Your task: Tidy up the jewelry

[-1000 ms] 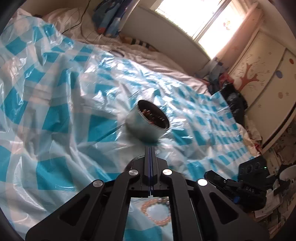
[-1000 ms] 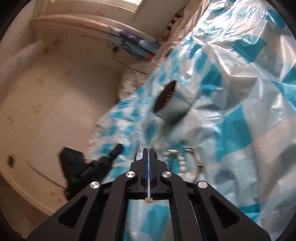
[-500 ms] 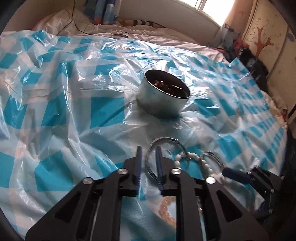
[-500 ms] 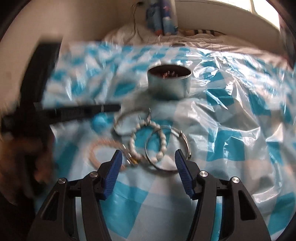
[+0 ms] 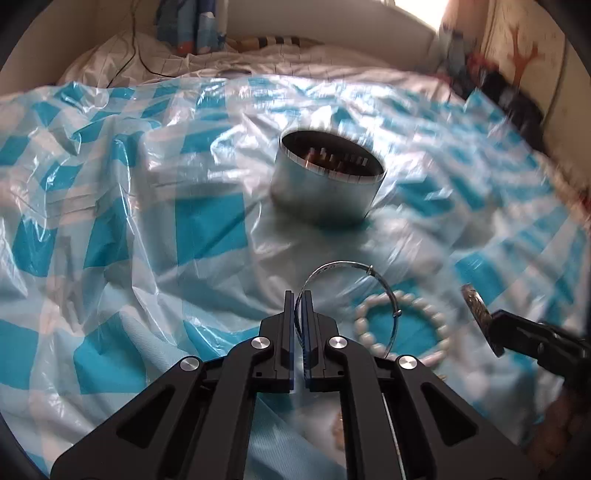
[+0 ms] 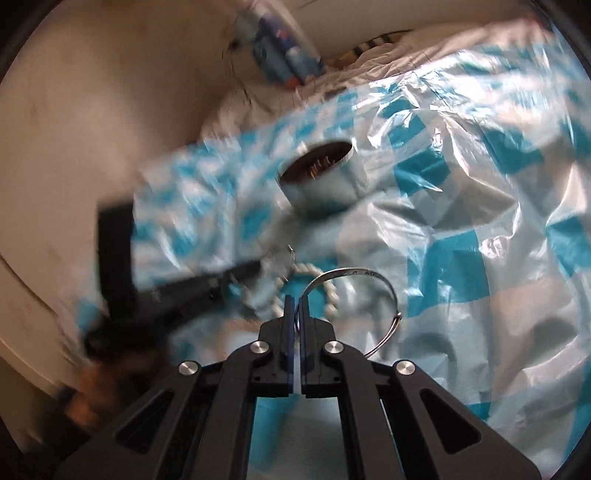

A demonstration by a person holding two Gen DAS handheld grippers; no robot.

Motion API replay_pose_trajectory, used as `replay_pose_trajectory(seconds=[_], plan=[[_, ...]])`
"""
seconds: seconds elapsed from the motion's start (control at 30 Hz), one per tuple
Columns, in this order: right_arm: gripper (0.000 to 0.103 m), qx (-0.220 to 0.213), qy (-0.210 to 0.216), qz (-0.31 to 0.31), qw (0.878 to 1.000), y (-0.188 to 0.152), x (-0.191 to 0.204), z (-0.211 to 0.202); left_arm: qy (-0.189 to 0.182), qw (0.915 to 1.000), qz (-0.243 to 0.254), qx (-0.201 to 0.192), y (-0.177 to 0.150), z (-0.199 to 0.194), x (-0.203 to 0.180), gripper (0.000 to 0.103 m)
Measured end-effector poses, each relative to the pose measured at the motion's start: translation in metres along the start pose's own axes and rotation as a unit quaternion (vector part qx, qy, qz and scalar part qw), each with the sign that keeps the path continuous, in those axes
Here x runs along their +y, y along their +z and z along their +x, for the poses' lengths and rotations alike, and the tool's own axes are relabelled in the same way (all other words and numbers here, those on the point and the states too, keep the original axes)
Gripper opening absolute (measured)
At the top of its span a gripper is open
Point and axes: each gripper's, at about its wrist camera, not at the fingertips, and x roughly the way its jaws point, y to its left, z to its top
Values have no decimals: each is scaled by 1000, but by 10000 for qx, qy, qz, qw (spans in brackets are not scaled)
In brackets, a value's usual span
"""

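Note:
A round metal tin [image 5: 325, 184] with jewelry inside stands on the blue-checked plastic sheet [image 5: 207, 229]. My left gripper [image 5: 298, 295] is shut on the rim of a thin silver bangle [image 5: 340, 263] that rises tilted off the sheet. Under the bangle lies a white bead bracelet [image 5: 402, 328]. My right gripper [image 6: 296, 299] is shut on a second silver bangle [image 6: 351, 272], held up in front of the tin [image 6: 317, 173]. The right gripper [image 5: 495, 326] also shows at the left wrist view's right edge, its bangle [image 5: 474, 301] edge-on. The left gripper [image 6: 255, 267] is blurred in the right wrist view.
The sheet covers a bed, crinkled and glossy. Behind it lie white bedding [image 5: 258, 62], a black cable [image 5: 129, 55] and a blue patterned item [image 5: 192, 26] against the headboard. A wardrobe with a tree picture [image 5: 524, 55] stands at the right.
Both grippers opened and then shut, each on a silver bangle. The bangles lay flat on the sheet half a second ago; now both are lifted and tilted.

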Motion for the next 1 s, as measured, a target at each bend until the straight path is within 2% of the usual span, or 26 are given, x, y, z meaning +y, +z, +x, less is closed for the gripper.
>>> replay_pose_trajectory(seconds=[0.1, 0.33, 0.47, 0.63, 0.83, 1.0], plan=[[3, -305, 730, 450, 9959, 6, -8, -12, -309, 9989, -245, -244, 5, -18, 7, 3], [3, -416, 1326, 1024, 9850, 13, -17, -18, -558, 9965, -467, -408, 9, -30, 12, 3], [3, -510, 1837, 1123, 9752, 43, -15, -22, -502, 9966, -314, -570, 24, -36, 8, 3], [3, -658, 2083, 1040, 9703, 84, -21, -22, -378, 9958, -216, -799, 41, -44, 7, 3], [3, -714, 2306, 1572, 9576, 81, -47, -13, -269, 9960, -80, -854, 52, -37, -2, 3], [3, -648, 2541, 1390, 9550, 109, -37, 7, -219, 9958, -1, -894, 74, -23, -6, 3]])
